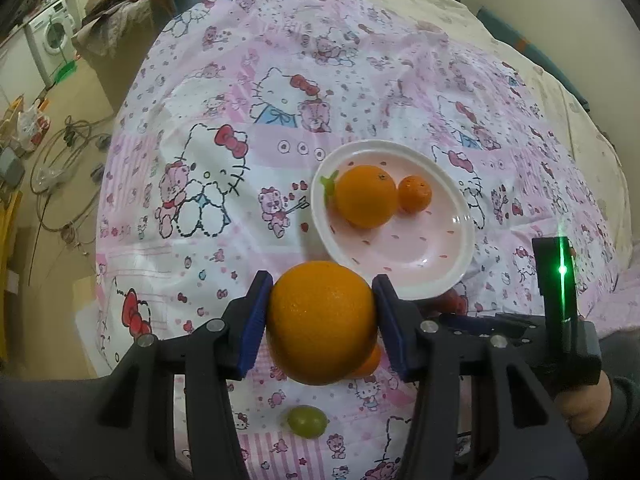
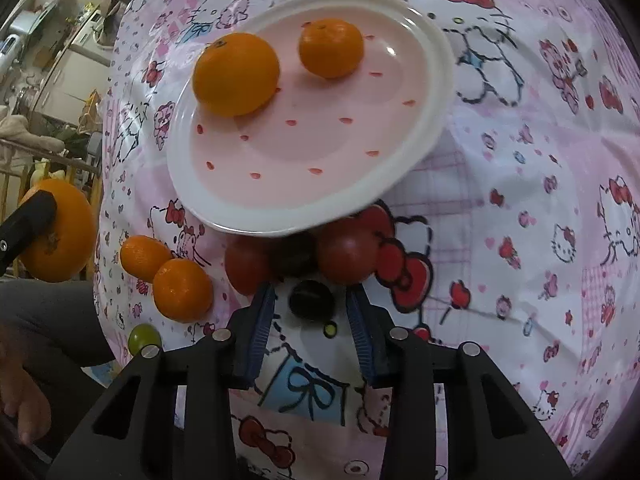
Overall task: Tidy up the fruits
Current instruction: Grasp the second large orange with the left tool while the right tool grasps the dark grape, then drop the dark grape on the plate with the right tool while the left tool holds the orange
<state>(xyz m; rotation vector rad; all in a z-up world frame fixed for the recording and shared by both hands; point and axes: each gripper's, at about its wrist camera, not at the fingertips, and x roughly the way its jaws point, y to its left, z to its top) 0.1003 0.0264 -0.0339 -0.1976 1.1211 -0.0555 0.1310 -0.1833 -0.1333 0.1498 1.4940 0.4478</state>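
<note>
My left gripper [image 1: 322,312] is shut on a large orange [image 1: 322,322] and holds it above the cloth, just short of the pink plate [image 1: 420,252]. That held orange also shows at the left edge of the right wrist view [image 2: 68,236]. The plate [image 2: 304,208] holds a big orange [image 2: 236,74] and a small mandarin [image 2: 331,48]. My right gripper [image 2: 311,304] is open around a dark grape [image 2: 311,300]. Red tomatoes [image 2: 346,254] lie just beyond it at the plate's rim. Two mandarins [image 2: 182,290] and a green grape [image 2: 144,338] lie to the left.
The fruit lies on a pink cartoon-print cloth [image 1: 224,92] over a bed. A green grape [image 1: 307,421] lies under my left gripper. The bed's left edge drops to a floor with cables [image 1: 60,168] and a washing machine [image 1: 50,40].
</note>
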